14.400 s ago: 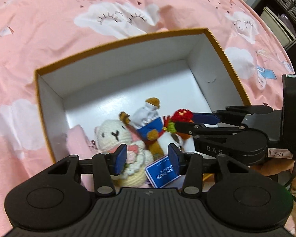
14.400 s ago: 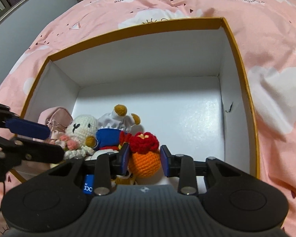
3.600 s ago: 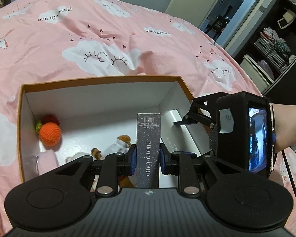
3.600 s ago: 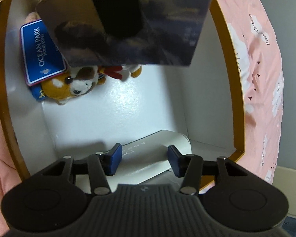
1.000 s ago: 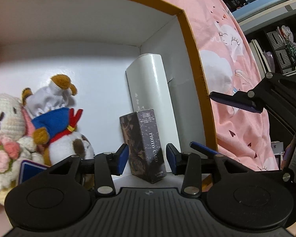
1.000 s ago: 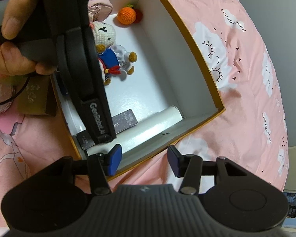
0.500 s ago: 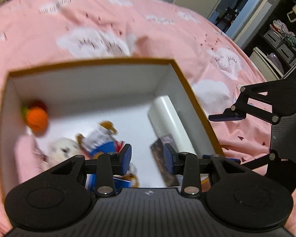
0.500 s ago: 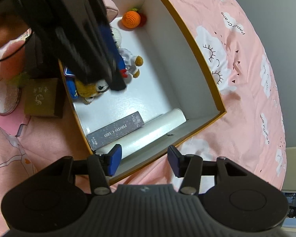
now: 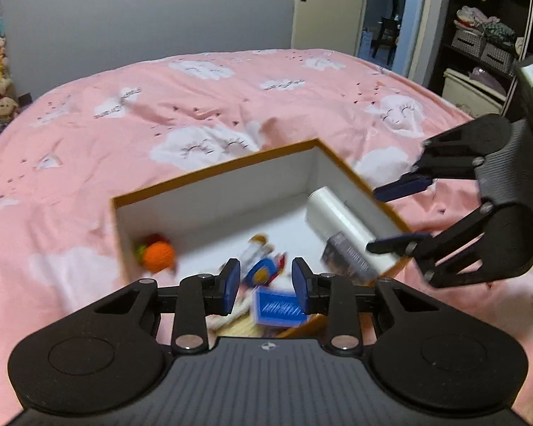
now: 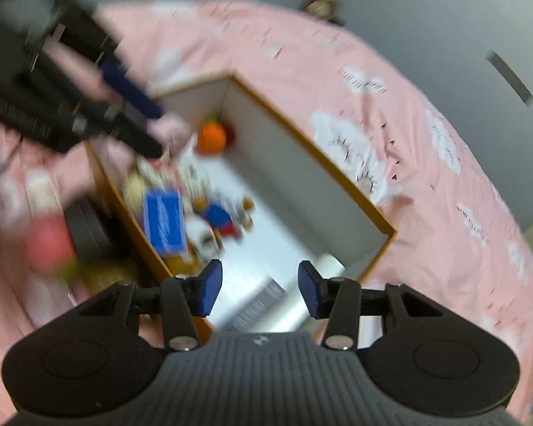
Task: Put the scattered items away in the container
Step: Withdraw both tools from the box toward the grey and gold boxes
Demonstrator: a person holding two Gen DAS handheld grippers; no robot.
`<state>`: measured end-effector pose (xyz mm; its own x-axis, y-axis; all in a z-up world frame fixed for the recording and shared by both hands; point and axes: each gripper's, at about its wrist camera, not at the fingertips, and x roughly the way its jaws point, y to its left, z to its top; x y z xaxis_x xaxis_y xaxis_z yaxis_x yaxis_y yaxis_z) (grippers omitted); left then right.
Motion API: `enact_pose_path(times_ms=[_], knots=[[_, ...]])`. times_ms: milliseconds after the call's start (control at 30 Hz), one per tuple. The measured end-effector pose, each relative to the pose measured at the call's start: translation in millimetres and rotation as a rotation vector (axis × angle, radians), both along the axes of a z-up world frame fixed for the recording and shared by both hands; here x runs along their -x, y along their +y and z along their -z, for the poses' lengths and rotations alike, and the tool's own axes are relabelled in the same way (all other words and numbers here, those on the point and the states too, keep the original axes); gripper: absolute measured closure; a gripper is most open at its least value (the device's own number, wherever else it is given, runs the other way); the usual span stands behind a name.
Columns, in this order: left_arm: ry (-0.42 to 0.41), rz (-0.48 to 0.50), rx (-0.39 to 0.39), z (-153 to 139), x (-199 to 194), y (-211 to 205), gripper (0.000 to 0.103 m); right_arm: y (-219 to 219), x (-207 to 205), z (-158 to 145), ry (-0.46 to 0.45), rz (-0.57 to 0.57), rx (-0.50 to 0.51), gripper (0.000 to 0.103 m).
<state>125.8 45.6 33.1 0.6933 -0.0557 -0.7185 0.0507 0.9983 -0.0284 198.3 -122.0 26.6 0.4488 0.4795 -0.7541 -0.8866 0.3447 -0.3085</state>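
Observation:
The orange-rimmed white box (image 9: 209, 177) lies on the pink bed; it also shows in the right wrist view (image 10: 302, 142). Inside it are an orange crochet fruit (image 9: 158, 255), a white roll (image 9: 341, 220), a dark photo card box (image 9: 348, 259), a blue card (image 9: 277, 307) and plush toys (image 10: 213, 213). My left gripper (image 9: 265, 285) is open and empty above the box's near edge. My right gripper (image 10: 258, 289) is open and empty above the box's right end; it also shows in the left wrist view (image 9: 398, 213). Both views are blurred.
The pink cloud-print bedspread (image 9: 195, 106) surrounds the box. Blurred items, one dark and flat (image 10: 85, 227) and one pink-red (image 10: 49, 245), lie on the bed beside the box's near wall. A door and shelves stand beyond the bed.
Both grippers have pulled up and back from the box. The photo card box, let go earlier, lies inside by the white roll.

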Motion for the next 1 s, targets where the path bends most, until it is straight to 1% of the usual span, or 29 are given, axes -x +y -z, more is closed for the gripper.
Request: enact_pose_path(times_ms=[67, 133, 200, 300, 367, 400, 433, 500, 533, 600, 667, 700, 800, 867, 933, 1000], knots=[[0.021, -0.01, -0.038, 0.7, 13.8, 6.0, 0.066, -3.8, 13.2, -4.7, 0.036, 0.028, -0.101, 0.056], [0.056, -0.015, -0.077, 5.4, 26.2, 10.1, 0.066, -5.4, 26.0, -4.2, 0.09, 0.05, -0.148, 0.057], [0.082, 0.002, -0.104, 11.5, 38.0, 11.4, 0.066, -6.2, 36.8, 1.5, 0.149, 0.064, -0.179, 0.057], [0.11, 0.048, -0.121, 24.7, 55.7, 10.2, 0.066, -5.5, 51.1, 14.9, 0.186, 0.081, -0.179, 0.057], [0.127, 0.073, -0.106, 35.2, 65.5, 10.5, 0.064, -4.9, 57.5, 28.9, 0.218, 0.094, -0.161, 0.057], [0.13, 0.08, -0.093, 40.1, 70.0, 11.0, 0.06, -5.2, 60.8, 35.6, 0.232, 0.108, -0.154, 0.057], [0.131, 0.083, -0.08, 44.9, 73.9, 11.5, 0.055, -4.9, 63.5, 42.5, 0.238, 0.125, -0.148, 0.056], [0.113, 0.092, -0.072, 53.0, 79.9, 10.3, 0.053, -3.5, 69.3, 55.4, 0.224, 0.146, -0.137, 0.055], [0.097, 0.101, -0.086, 56.3, 83.0, 8.0, 0.053, -2.3, 71.1, 60.8, 0.221, 0.157, -0.133, 0.054], [0.083, 0.14, -0.148, 63.4, 84.4, 0.0, 0.053, 0.3, 73.9, 70.9, 0.225, 0.162, -0.125, 0.053], [0.082, 0.198, -0.22, 70.4, 81.5, -9.0, 0.053, 6.0, 73.9, 81.6, 0.24, 0.149, -0.098, 0.048], [0.082, 0.235, -0.253, 73.5, 79.8, -13.3, 0.053, 8.0, 73.5, 85.3, 0.242, 0.139, -0.078, 0.044], [0.085, 0.33, -0.335, 82.8, 72.9, -22.3, 0.049, 12.8, 69.2, 96.5, 0.246, 0.134, -0.034, 0.042], [0.085, 0.377, -0.393, 90.2, 69.2, -26.4, 0.049, 15.9, 65.6, 101.0, 0.26, 0.124, -0.009, 0.042], [0.085, 0.414, -0.435, 95.6, 63.6, -29.6, 0.049, 17.2, 63.8, 103.4, 0.267, 0.106, 0.015, 0.04], [0.1, 0.457, -0.45, 100.9, 58.5, -31.9, 0.049, 19.1, 62.9, 107.0, 0.253, 0.089, 0.046, 0.038]])
